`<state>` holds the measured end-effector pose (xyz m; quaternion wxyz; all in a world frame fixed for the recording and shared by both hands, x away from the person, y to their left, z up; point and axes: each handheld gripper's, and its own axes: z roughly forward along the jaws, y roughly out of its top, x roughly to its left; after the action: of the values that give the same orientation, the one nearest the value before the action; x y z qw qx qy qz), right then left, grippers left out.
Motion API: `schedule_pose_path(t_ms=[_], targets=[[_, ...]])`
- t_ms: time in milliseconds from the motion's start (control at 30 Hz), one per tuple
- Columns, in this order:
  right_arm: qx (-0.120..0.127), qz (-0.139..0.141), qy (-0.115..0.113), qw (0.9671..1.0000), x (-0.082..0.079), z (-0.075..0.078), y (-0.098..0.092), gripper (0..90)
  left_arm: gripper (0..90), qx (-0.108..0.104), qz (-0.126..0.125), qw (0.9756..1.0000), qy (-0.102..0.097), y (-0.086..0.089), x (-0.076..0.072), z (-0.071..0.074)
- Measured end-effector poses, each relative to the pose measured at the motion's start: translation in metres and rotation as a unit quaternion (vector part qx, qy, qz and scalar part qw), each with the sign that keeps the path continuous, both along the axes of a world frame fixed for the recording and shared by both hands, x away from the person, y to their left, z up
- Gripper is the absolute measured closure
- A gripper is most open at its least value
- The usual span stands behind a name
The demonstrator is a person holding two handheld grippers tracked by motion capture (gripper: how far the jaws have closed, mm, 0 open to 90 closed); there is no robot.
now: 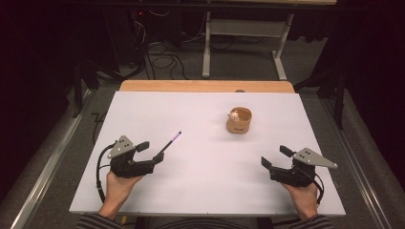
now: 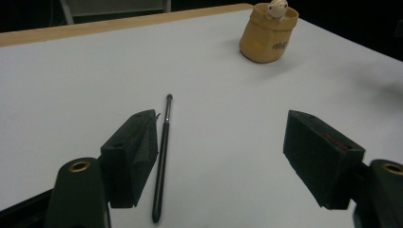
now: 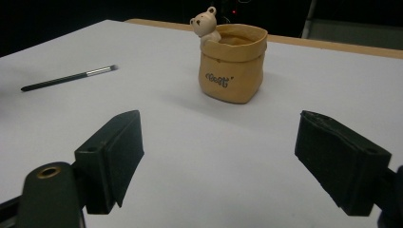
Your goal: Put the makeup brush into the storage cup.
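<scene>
Left gripper (image 1: 152,152) rested on the near-left part of the table, jaws spread wide and holding nothing. The brush (image 1: 170,142), a thin dark-handled one with a metal ferrule, lay flat on the white board (image 1: 143,109) with its handle end just beside the gripper's jaw; in the left gripper view the brush (image 2: 162,156) ran alongside the inner face of the left jaw, close to it, whether touching could not be told. Bristle tip pointed away toward the table's middle.

Judgement on the step: this looked like the approach for picking up the brush. To grip it well the gripper should shift so the handle lies midway between the jaws rather than hugging one, come down low to the board, and close across the handle near its middle so it does not pivot. A thin round handle may roll away from a one-sided push.

Further right, the tan sack-shaped pot (image 1: 239,120) with a small bear figure at its rim stood upright toward the far right, well apart from the brush; likely the destination.

Right gripper (image 1: 274,158) sat near-right, jaws likewise apart and empty, facing the pot (image 3: 233,62).

Surface: matte white, on a wooden tabletop (image 1: 205,86) showing at the far edge. Room dark; cables and a desk frame on grey floor beyond.
</scene>
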<state>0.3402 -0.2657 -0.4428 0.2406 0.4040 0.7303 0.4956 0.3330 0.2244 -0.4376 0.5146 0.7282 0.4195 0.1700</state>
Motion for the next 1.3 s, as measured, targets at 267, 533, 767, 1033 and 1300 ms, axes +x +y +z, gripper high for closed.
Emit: schedule_pose_path(t_ms=[267, 533, 767, 1033, 1300], targets=[[0.005, -0.002, 0.001, 1.0000, 0.001, 0.000, -0.001, 17.8, 27.8, -0.030, 0.002, 0.9996, 0.001, 0.004, 0.000, 0.007], [0.007, -0.002, 0.002, 1.0000, 0.001, 0.000, -0.001, 17.8, 28.2, -0.026, 0.006, 0.9996, -0.006, 0.006, 0.000, 0.013], [0.007, -0.002, 0.003, 1.0000, 0.001, 0.000, -0.001, 17.8, 27.9, -0.016, 0.003, 0.9998, -0.006, 0.005, 0.002, 0.015], [0.007, -0.002, 0.004, 1.0000, 0.001, 0.000, -0.002, 17.9, 27.8, -0.011, 0.002, 0.9999, -0.003, 0.002, 0.007, 0.017], [0.009, -0.003, 0.003, 1.0000, 0.001, 0.000, -0.002, 17.9, 27.4, -0.016, 0.005, 0.9998, -0.007, 0.001, 0.011, 0.019]])
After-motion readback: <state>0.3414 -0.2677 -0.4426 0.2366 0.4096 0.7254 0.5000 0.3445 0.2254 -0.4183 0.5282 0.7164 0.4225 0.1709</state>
